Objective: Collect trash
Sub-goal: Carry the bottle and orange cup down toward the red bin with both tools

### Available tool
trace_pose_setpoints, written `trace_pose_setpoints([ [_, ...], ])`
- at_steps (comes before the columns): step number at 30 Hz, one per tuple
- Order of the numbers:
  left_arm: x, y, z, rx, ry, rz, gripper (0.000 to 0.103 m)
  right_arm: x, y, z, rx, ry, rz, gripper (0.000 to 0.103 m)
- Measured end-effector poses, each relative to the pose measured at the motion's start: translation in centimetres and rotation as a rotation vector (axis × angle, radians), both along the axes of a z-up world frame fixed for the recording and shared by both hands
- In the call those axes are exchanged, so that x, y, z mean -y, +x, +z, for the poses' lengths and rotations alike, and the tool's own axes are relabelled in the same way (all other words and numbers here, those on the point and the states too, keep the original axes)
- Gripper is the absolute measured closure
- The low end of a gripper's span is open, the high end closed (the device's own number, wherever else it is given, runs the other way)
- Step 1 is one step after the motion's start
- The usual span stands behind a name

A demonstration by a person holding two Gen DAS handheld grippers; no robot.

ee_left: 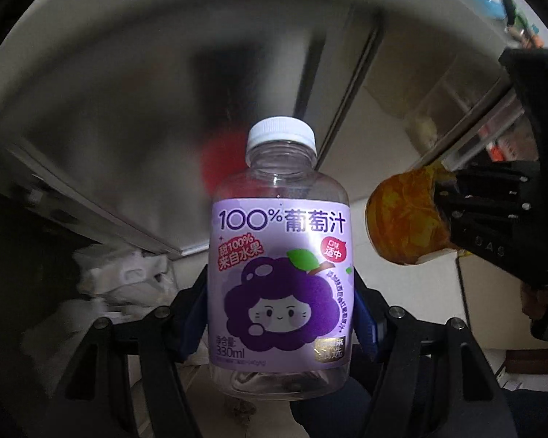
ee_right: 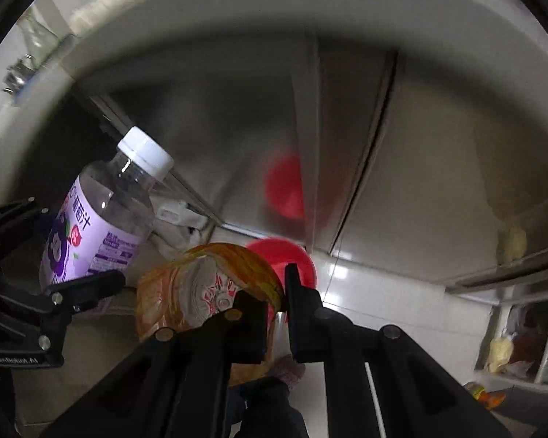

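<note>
The empty grape juice bottle with its white cap stands upright, pinched at its purple label by the left claw. To its right, the right claw pinches a crumpled orange-labelled bottle. Behind both hang steel cabinet doors; a red ball lies on the floor.

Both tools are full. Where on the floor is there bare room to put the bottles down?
Bare pale floor lies right of the red ball, below the steel cabinet doors. The left is crowded with crumpled white trash. The left tool holds the juice bottle, the right tool the orange bottle.
</note>
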State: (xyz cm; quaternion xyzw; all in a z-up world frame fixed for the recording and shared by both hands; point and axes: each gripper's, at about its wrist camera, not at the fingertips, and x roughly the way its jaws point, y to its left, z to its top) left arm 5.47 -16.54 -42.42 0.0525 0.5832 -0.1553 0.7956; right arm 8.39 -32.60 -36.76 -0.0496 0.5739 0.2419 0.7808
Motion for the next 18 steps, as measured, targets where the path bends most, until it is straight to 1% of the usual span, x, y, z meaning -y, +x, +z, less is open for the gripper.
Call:
trace_pose_setpoints([
  [1,0.1,0.3,-1.5,-0.01,0.0,-0.004,0.037,-0.1,0.2,-2.3,-0.009,-0.002,-0.003,0.095],
  [2,0.1,0.6,-3.1,-0.019,-0.001,-0.006,0.037,-0.2,0.4,-3.6,-0.014,-0.005,-0.009,0.095],
  [3,0.3,0.9,-5.3,-0.036,-0.002,-0.011,0.037,-0.3,0.6,-5.0,-0.019,-0.008,-0.013,0.095],
  [4,0.4,1.0,-6.5,-0.042,-0.003,-0.017,0.037,-0.3,0.8,-7.0,-0.026,-0.014,-0.018,0.095],
  [7,1.1,1.6,-10.6,-0.057,0.003,-0.036,0.037,-0.2,1.5,-10.6,-0.042,-0.02,-0.045,0.095],
  [10,1.9,2.1,-13.4,-0.076,0.0,-0.05,0.037,0.0,1.8,-13.1,-0.051,-0.027,-0.062,0.095],
  [13,2.5,2.8,-15.1,-0.108,0.005,-0.067,0.037,-0.3,2.1,-14.5,-0.057,-0.034,-0.074,0.095],
  [15,2.8,2.8,-15.4,-0.099,0.018,-0.088,0.036,-0.3,1.8,-14.9,-0.059,-0.039,-0.088,0.095],
  [18,3.7,3.2,-14.7,-0.084,0.017,-0.094,0.028,-0.4,1.7,-15.1,-0.068,-0.037,-0.1,0.095],
])
